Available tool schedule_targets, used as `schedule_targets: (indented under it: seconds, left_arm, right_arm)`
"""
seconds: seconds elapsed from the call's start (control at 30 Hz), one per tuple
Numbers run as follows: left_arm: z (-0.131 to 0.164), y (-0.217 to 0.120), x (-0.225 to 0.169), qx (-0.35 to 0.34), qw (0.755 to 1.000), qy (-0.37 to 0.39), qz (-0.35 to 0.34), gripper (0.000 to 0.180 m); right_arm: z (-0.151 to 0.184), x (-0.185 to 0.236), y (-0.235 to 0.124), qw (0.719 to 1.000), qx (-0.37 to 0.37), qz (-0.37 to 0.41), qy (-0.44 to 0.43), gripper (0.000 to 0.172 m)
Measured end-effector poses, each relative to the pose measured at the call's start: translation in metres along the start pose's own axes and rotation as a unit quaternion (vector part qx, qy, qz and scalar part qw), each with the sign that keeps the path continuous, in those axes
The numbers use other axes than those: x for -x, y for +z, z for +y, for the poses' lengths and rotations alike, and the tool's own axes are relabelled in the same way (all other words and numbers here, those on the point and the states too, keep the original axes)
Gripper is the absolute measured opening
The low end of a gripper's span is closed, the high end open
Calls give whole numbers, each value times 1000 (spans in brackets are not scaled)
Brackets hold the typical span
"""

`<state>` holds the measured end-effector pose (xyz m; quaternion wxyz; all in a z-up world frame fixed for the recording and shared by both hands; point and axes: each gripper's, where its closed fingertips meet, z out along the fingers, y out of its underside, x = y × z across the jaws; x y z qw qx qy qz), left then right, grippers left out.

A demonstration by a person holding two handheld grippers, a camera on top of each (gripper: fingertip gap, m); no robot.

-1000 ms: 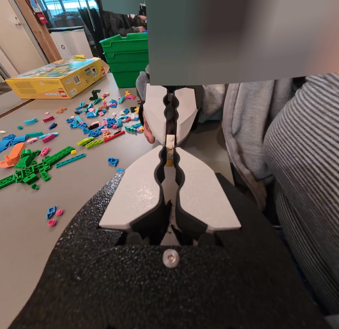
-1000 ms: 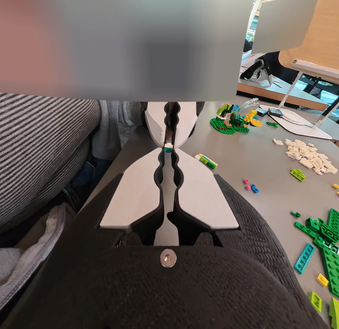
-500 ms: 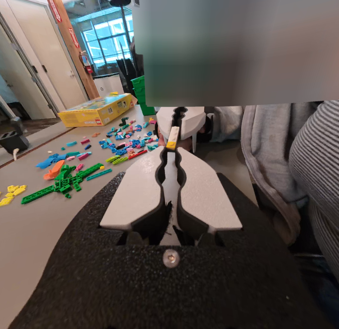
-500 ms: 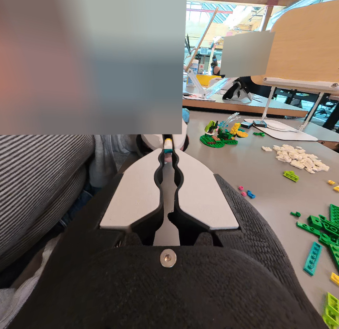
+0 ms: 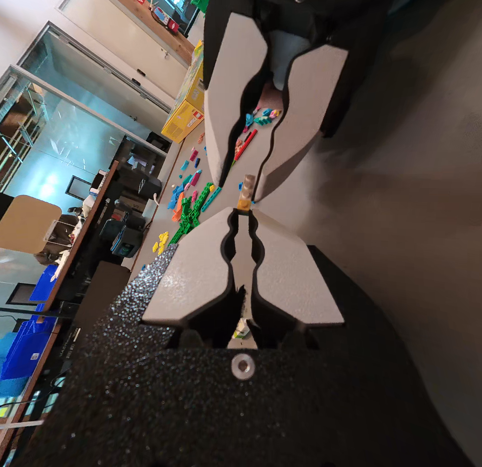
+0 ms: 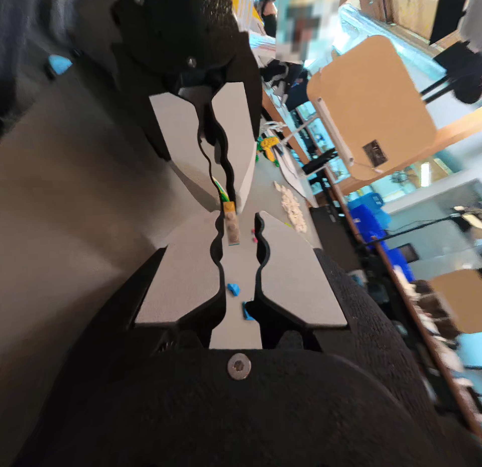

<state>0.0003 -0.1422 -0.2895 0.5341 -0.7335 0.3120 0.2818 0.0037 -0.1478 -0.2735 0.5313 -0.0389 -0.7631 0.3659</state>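
My left gripper (image 5: 242, 212) is shut on the yellow end (image 5: 244, 204) of a short brick strip (image 5: 247, 189), which is grey-tan with a teal underside. The strip sticks out past its fingertips, above the grey table (image 5: 300, 219). My right gripper (image 5: 239, 192) faces it from above with its jaws apart, and the strip lies beside one of its fingers. In the right wrist view my right gripper (image 6: 238, 214) is open. The strip (image 6: 233, 229) hangs between its fingers close to the left pad, with a clear gap to the other pad. The left gripper (image 6: 230, 203) pinches the strip's yellow end (image 6: 229, 207).
Loose coloured bricks (image 5: 193, 178), a green build (image 5: 191, 214), yellow bricks (image 5: 161, 242) and a yellow box (image 5: 185, 120) lie on the table. A white brick pile (image 6: 292, 209), blue bricks (image 6: 233, 289) and a green-yellow model (image 6: 268, 146) lie on the other side. The grippers are tip to tip, or close to it.
Both grippers were shut on the strip, tip to tip. My right gripper has opened and let go of it, while the left keeps hold. Both views have rolled sharply.
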Motion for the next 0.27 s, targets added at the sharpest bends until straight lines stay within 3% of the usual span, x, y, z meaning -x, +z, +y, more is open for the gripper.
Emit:
schedule_targets:
  seconds: [0.27]
  left_arm:
    - [1, 2, -2, -7, 1000, 5, 0, 7]
  right_arm:
    - [13, 7, 5, 990, 47, 20, -128, 8]
